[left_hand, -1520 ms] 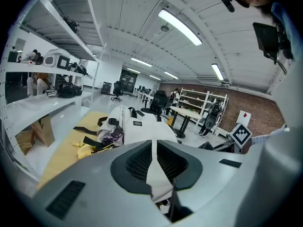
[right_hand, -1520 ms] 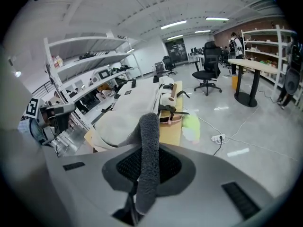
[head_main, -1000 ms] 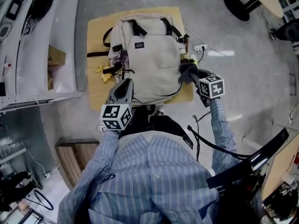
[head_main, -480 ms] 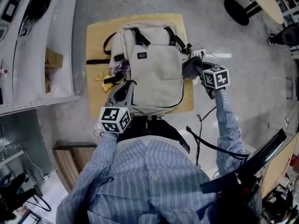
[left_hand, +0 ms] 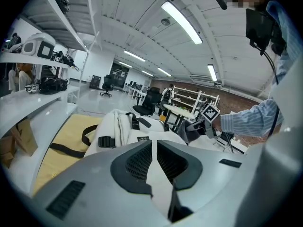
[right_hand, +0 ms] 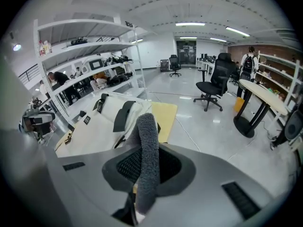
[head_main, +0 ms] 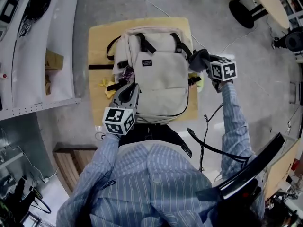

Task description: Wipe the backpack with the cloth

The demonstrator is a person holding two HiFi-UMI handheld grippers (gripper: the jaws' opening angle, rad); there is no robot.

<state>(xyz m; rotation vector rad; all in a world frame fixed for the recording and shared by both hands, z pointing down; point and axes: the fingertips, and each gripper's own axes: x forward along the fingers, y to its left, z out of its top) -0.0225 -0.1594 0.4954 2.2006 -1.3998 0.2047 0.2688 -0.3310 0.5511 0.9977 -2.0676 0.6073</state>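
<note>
Tan counter [head_main: 97, 56] on grey floor [head_main: 251, 84] | my left claw [head_main: 128, 91] pinched beige backpack [head_main: 161, 77] | my right claw [head_main: 202, 64] clamped grey cloth [right_hand: 148, 150]

Beige backpack [head_main: 161, 82] lying flat (black straps), grey cloth [head_main: 199, 59] beside it
</note>
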